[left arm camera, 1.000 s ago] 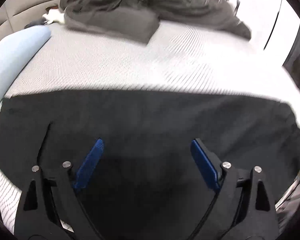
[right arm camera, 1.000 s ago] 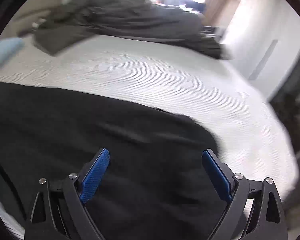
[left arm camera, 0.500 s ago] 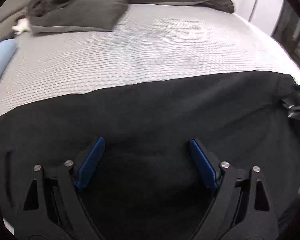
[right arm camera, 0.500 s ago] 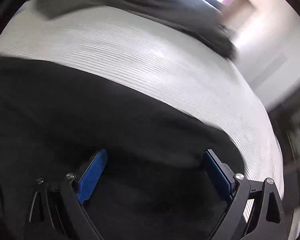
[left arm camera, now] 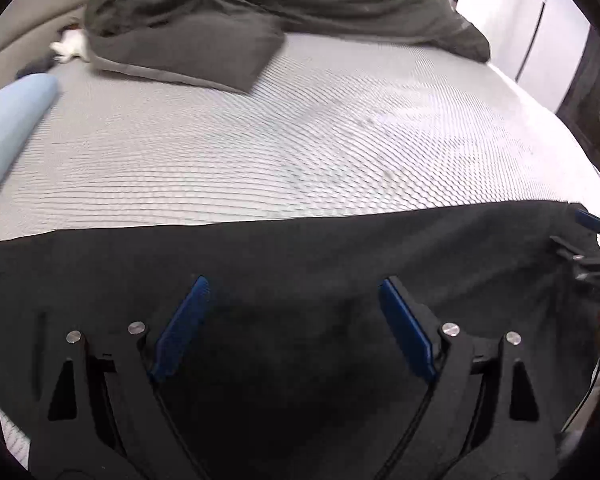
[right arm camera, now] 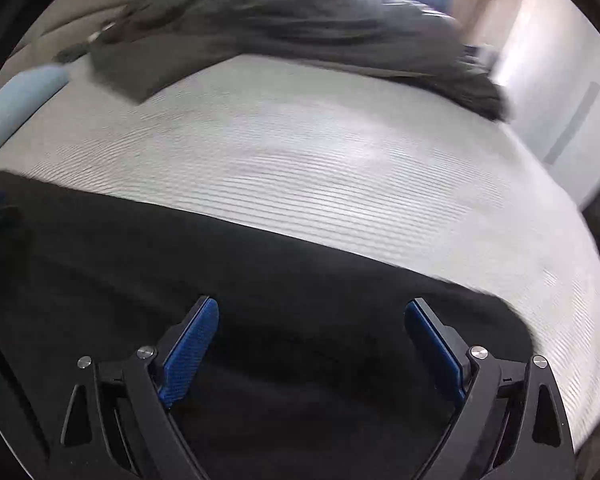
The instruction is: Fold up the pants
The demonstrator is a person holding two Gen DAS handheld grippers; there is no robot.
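Note:
The black pants [left arm camera: 300, 256] lie flat across the near part of the bed, with a straight far edge; they also fill the near half of the right wrist view [right arm camera: 260, 280]. My left gripper [left arm camera: 294, 290] is open and empty just above the pants. My right gripper [right arm camera: 312, 312] is open and empty above the pants near their right end. The right gripper also shows at the right edge of the left wrist view [left arm camera: 592, 240].
The bed has a grey textured sheet [left arm camera: 300, 140]. A dark grey duvet and pillow [left arm camera: 228, 28] are heaped at the far end. A light blue bolster [left arm camera: 8, 120] lies at the left. A white wall and door [right arm camera: 560, 100] stand to the right.
Both views have shifted and tilted as the grippers moved over the pants. Both grippers stayed open. The pants lie as before.

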